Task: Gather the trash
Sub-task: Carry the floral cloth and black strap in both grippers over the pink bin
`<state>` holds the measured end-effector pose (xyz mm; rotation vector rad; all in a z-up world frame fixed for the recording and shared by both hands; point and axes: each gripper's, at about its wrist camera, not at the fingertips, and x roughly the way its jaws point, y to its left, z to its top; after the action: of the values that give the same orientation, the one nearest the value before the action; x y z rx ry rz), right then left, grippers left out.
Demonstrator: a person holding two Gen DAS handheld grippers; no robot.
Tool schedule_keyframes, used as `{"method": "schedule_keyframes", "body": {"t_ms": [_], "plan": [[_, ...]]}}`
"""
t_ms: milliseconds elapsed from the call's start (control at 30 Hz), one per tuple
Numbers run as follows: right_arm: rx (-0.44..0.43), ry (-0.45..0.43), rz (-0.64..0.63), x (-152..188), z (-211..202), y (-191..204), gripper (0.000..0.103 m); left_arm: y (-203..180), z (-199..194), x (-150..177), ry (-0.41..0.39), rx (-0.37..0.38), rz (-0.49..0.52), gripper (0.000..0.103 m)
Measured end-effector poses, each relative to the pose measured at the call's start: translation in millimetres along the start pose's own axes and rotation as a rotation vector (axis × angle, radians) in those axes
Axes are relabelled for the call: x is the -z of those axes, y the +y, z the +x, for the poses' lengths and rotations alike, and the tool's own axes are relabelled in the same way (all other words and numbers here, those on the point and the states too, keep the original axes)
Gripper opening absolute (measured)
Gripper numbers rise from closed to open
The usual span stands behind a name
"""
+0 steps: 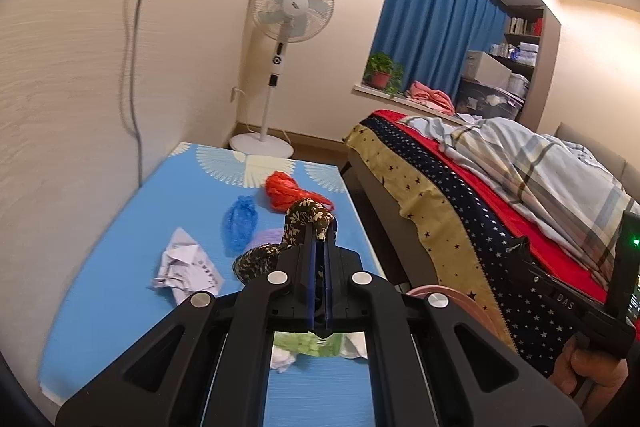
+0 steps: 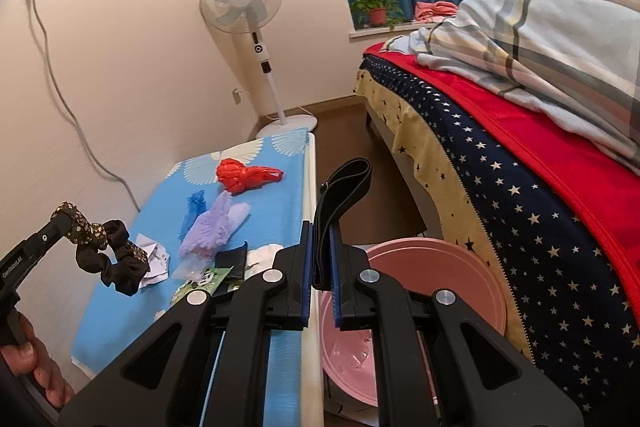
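My left gripper (image 1: 319, 227) is shut on a black floral scrunchie (image 1: 296, 227), held above the blue mat (image 1: 120, 247); the scrunchie also shows in the right wrist view (image 2: 108, 255). My right gripper (image 2: 320, 227) is shut on a black elastic band (image 2: 340, 195), held over the mat's right edge beside the pink bin (image 2: 440, 275). On the mat lie a red plastic bag (image 1: 288, 191), a blue shoe cover (image 1: 240, 223), crumpled paper (image 1: 184, 267), a purple fuzzy item (image 2: 216, 227), a green wrapper (image 2: 204, 281) and white tissue (image 1: 284, 359).
A bed (image 2: 520, 167) with a star-patterned cover and a striped quilt stands at right. A standing fan (image 2: 244, 3) is in the corner. A cable (image 2: 60, 99) hangs down the left wall. A window sill with a potted plant (image 2: 376, 9) is behind.
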<state>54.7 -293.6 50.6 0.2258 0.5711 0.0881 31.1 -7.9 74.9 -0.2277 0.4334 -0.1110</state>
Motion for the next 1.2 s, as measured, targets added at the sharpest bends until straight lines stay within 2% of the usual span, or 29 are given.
{"method": "schedule_keyframes", "body": {"t_ms": [400,667,1200], "plan": [[0.053,-0.003,0.037,-0.1,6.4,-18.5,0.008,-32.1,22.5,6.7,0.032,0.085,0.030,0.003],[0.121,-0.009,0.077,1.7,9.7,-37.9,0.008,-55.3,45.0,16.0,0.064,0.156,0.044,0.003],[0.225,0.041,0.123,18.1,30.9,-62.8,0.008,-104.5,100.7,56.8,0.185,0.308,0.078,0.003]]}}
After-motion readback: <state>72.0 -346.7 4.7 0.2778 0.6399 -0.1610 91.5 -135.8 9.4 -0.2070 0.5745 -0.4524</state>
